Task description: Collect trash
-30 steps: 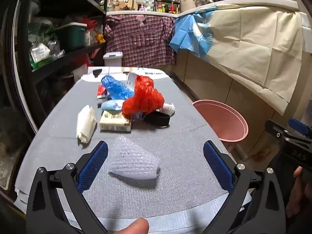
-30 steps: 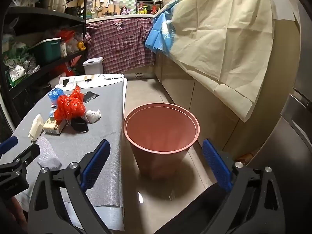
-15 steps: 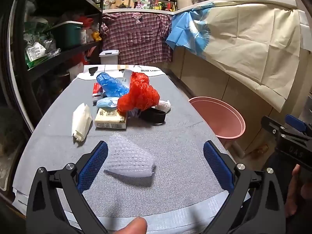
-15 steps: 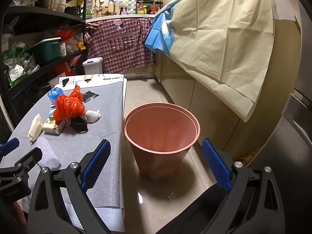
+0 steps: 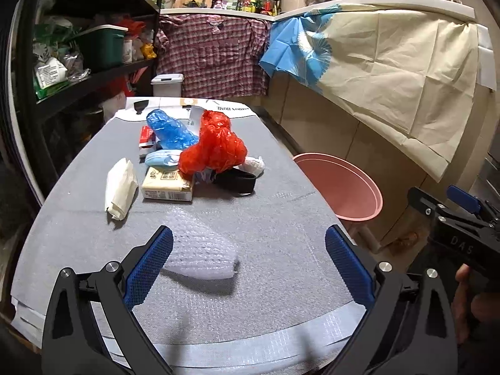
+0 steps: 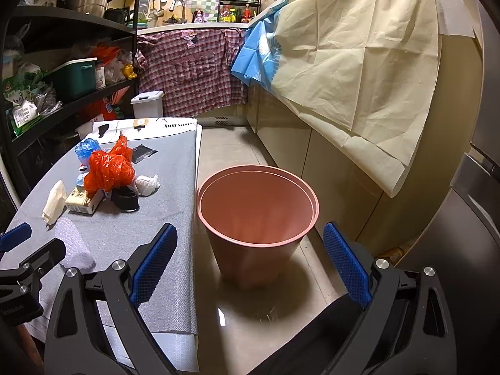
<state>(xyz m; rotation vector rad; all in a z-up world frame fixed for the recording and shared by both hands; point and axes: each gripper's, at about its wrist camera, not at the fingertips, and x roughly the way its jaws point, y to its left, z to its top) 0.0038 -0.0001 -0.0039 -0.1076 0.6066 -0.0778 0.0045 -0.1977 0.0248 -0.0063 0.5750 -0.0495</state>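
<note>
Only right wrist view shows bin (image 6: pixel 257 206) interior

the pink bin (image 6: pixel 256 206) stands on the floor just beside the worktop (image 5: pixel 275 218) edge, its mouth open and unobstructed from above. left of the bin, the near worktop is bare except for a bubble wrap piece (image 5: pixel 200 256). farther from the bin, a heap around the red bag (image 5: pixel 215 148) blocks the worktop's middle.
</note>
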